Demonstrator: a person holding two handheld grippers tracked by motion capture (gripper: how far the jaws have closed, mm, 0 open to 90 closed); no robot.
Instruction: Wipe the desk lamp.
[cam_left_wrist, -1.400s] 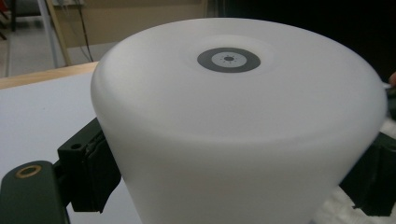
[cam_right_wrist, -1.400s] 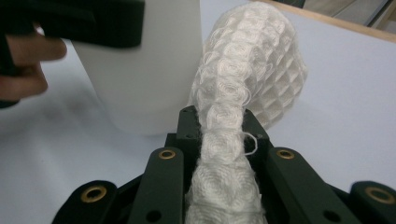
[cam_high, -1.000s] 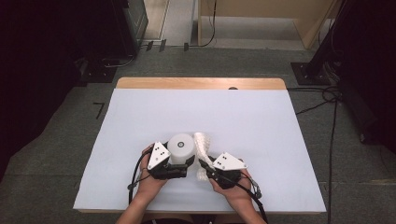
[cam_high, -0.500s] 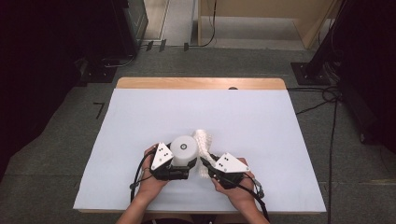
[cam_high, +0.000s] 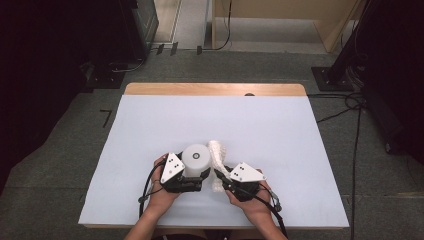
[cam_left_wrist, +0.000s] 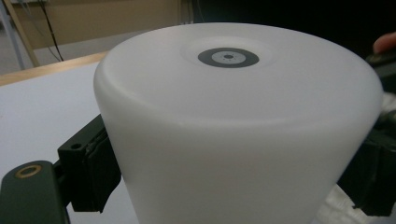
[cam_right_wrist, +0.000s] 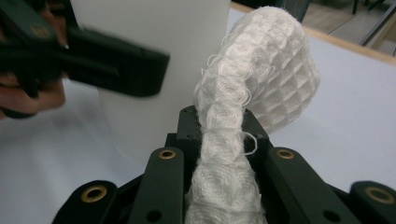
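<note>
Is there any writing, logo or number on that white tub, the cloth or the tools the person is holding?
No readable text anywhere.
White cup, gripped in the left gripper: no words, only a grey ring mark on its flat upturned end.
Waffle-weave cloth, pinched in the right gripper: plain, no tag or print visible.
Grey three-cornered plates on the grippers: small dark dots, no letters.
Table: plain pale surface, no lettering.

Upright white cup (cam_high: 195, 159) beside bunched waffle cloth (cam_high: 218, 152)

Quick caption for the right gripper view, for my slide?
Right gripper jaws clamp a white waffle-weave cloth beside the white container.
</note>
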